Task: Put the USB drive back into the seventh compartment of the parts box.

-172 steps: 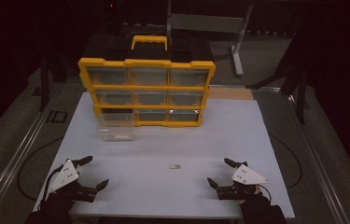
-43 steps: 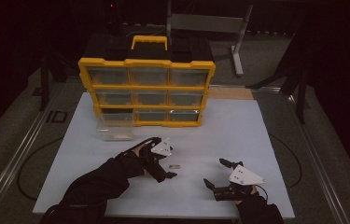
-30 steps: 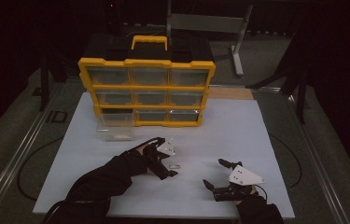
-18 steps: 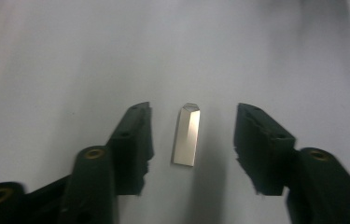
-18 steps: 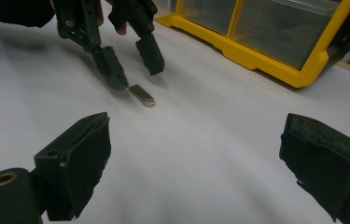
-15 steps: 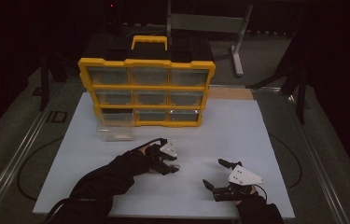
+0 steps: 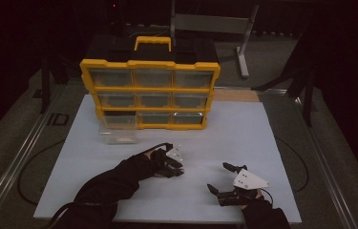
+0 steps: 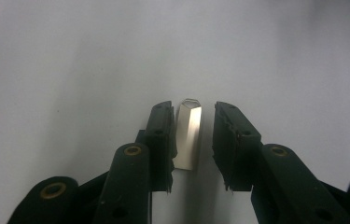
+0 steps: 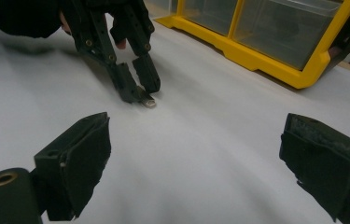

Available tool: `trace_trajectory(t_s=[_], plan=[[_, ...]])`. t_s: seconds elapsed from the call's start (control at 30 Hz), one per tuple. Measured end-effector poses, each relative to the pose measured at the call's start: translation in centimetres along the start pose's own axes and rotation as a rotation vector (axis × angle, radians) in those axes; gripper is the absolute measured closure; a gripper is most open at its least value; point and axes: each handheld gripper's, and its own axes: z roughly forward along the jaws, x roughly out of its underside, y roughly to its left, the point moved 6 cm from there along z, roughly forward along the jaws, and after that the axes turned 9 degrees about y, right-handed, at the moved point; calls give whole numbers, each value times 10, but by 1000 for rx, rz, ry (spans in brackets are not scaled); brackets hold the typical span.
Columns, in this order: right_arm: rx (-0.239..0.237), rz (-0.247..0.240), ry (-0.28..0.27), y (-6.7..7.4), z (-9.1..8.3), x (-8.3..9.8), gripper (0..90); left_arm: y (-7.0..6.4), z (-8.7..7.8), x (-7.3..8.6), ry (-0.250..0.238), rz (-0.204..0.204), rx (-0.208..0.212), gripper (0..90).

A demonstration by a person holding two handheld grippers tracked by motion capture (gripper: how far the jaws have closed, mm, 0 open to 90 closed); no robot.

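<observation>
The left gripper (image 7: pixel 175 167) points down at the middle of the white tabletop (image 7: pixel 243 129), a little nearer than the organizer. In the left gripper view its two black jaws stand on either side of a small, flat, silvery metal piece (image 8: pixel 188 134) that lies on the white surface. The left jaw touches the piece along its side, while a narrow strip of tabletop shows between the piece and the right jaw. The jaws have just been closing around it, and the pads do not yet press it from both sides. In the right gripper view the same metal piece (image 9: pixel 149 103) lies on the table at the tips of the left gripper (image 9: pixel 140 88), with the person's gloved hand (image 9: pixel 116 28) above it.

The right gripper (image 7: pixel 225 177) rests low at the near right of the table, well apart from the metal piece, its jaws spread wide with nothing between them.

At the far side of the tabletop stands a yellow plastic organizer (image 7: pixel 150 90) with clear drawers in three rows and a yellow handle on top. One clear plastic drawer (image 7: pixel 117 132) is out of it and sits on the table just in front of its lower left corner.
</observation>
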Motion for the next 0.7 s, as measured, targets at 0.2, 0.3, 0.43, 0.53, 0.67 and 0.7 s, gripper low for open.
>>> trace_trajectory(t_s=[0.2, 0.3, 0.43, 0.53, 0.67, 0.7], plan=[[-1, 5, 3, 1, 1, 0, 89, -2, 1, 0, 1, 1, 13, 772], [1, -1, 9, 2, 1, 1, 89, -3, 1, -1, 6, 7, 10, 792], [2, 1, 5, 1, 1, 0, 90, -3, 0, -2, 18, 2, 10, 798], [0, 1, 4, 0, 1, 0, 90, -3, -3, -2, 16, 3, 14, 798], [5, -2, 6, 0, 0, 0, 89, -3, -10, -3, 8, 11, 12, 798], [5, 5, 2, 0, 0, 0, 90, -3, -13, -4, 4, 8, 4, 798]])
